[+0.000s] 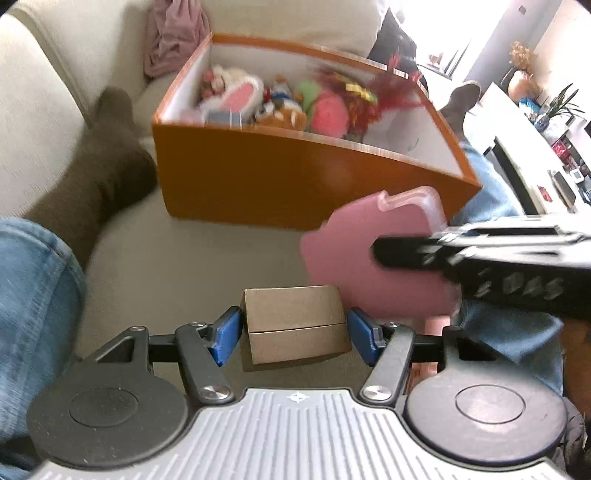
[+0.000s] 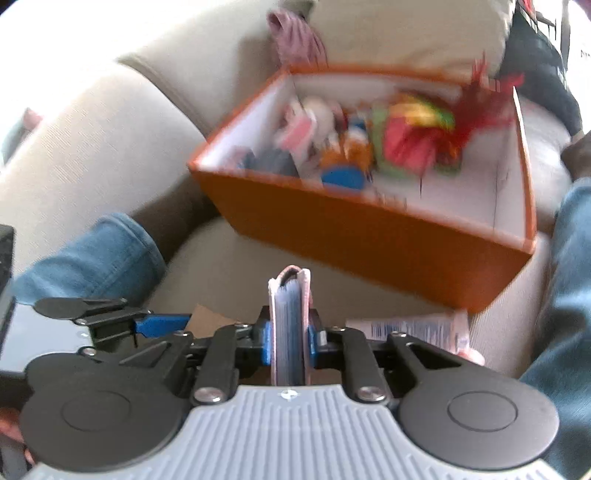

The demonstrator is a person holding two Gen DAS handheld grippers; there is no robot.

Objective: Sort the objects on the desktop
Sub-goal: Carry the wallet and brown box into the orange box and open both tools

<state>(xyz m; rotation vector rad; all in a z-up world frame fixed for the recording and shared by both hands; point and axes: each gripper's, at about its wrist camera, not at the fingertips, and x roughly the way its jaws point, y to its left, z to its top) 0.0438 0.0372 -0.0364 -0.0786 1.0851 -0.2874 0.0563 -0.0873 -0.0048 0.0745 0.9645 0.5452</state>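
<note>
My left gripper [image 1: 293, 332] is shut on a small brown cardboard box [image 1: 295, 325], held above the beige sofa seat. My right gripper [image 2: 290, 339] is shut on a pink notebook [image 2: 290, 325], gripped edge-on with its pages facing me. The same pink notebook [image 1: 354, 258] shows in the left wrist view, with the right gripper's black body [image 1: 498, 258] coming in from the right. An orange storage box [image 1: 295, 184] with white inner walls stands ahead on the sofa; it also shows in the right wrist view [image 2: 369, 236]. It holds several plush toys [image 1: 280, 103] and red feathers.
The person's jeans leg and dark sock [image 1: 92, 147] lie left of the orange box. A pink cloth [image 1: 173, 33] lies on the sofa back behind the box. A white tube with a barcode [image 2: 410, 328] lies on the seat at right. A white table [image 1: 535, 147] stands far right.
</note>
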